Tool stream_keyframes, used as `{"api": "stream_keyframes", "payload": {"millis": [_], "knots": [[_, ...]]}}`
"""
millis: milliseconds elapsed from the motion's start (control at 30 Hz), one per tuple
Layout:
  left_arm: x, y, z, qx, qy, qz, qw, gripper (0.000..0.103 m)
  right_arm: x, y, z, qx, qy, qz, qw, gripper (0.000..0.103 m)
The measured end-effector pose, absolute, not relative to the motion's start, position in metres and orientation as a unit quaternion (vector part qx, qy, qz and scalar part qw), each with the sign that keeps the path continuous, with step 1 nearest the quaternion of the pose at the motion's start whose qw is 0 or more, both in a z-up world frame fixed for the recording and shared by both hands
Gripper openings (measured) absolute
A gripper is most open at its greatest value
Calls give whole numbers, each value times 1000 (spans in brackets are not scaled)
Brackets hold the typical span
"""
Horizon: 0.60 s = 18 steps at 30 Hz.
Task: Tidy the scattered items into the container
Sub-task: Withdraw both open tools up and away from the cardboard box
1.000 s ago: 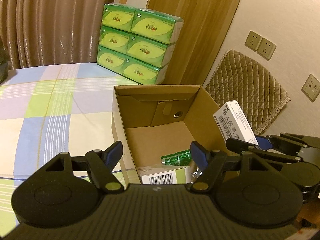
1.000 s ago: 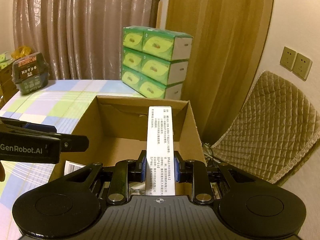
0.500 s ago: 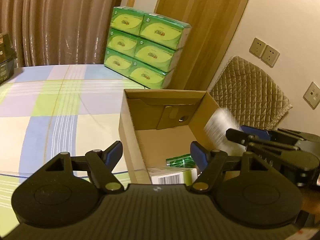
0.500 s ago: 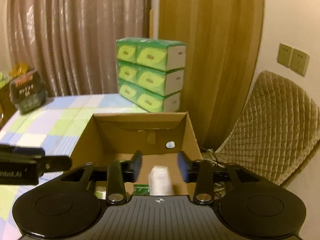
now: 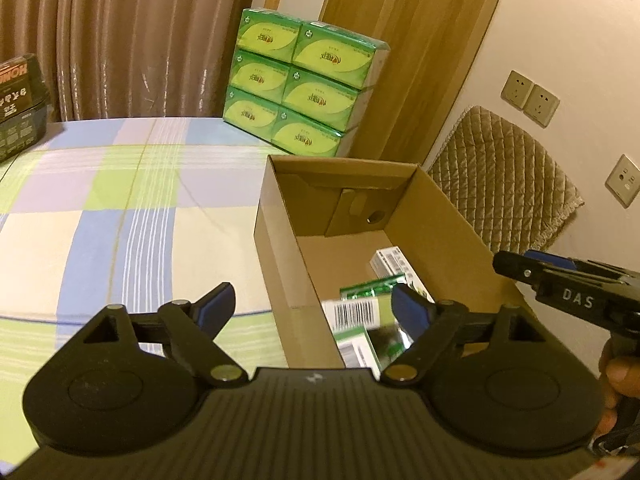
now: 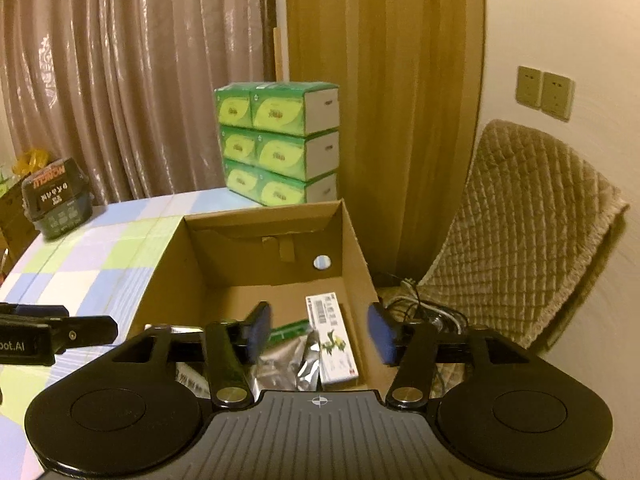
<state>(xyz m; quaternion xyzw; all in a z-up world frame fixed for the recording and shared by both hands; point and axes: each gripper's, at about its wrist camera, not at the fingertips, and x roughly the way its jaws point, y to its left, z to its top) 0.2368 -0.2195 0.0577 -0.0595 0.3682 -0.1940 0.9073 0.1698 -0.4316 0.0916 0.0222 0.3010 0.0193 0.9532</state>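
An open cardboard box (image 5: 280, 256) (image 6: 168, 280) stands on the checked cloth. Inside lie a long white box with a barcode (image 6: 332, 340) (image 5: 394, 262), a second barcoded white box (image 5: 356, 312), a green packet (image 5: 372, 288) (image 6: 288, 330) and a silver foil pouch (image 6: 308, 364). My left gripper (image 5: 312, 304) is open and empty, over the box's near left wall. My right gripper (image 6: 320, 334) is open and empty above the box's near end; it also shows in the left wrist view (image 5: 560, 280).
A stack of green tissue packs (image 5: 300, 88) (image 6: 276, 144) stands behind the box. A dark carton (image 6: 56, 200) (image 5: 20, 100) sits at the table's far left. A quilted chair (image 6: 528, 220) and cables (image 6: 420, 308) are right of the box.
My right gripper opened and let go of the long white box, which dropped and now lies in the cardboard box. Both grippers have drawn back a little.
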Motion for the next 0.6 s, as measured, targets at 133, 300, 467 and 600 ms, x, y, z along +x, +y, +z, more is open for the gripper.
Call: {"api": "stream_keyframes", "payload": {"millis": [133, 300, 467, 600], "knots": [[214, -220, 65, -51, 366, -203, 907, 94, 145, -430, 100, 19, 297, 18, 955, 69], [184, -222, 76, -34, 358, -211, 909, 101, 112, -425, 108, 6, 289, 15, 957, 92], [154, -221, 88, -25, 350, -211, 912, 102, 79, -422, 114, -2, 286, 14, 958, 100], [129, -220, 96, -10, 335, -203, 920, 102, 57, -421, 117, -3, 291, 15, 957, 101]]}}
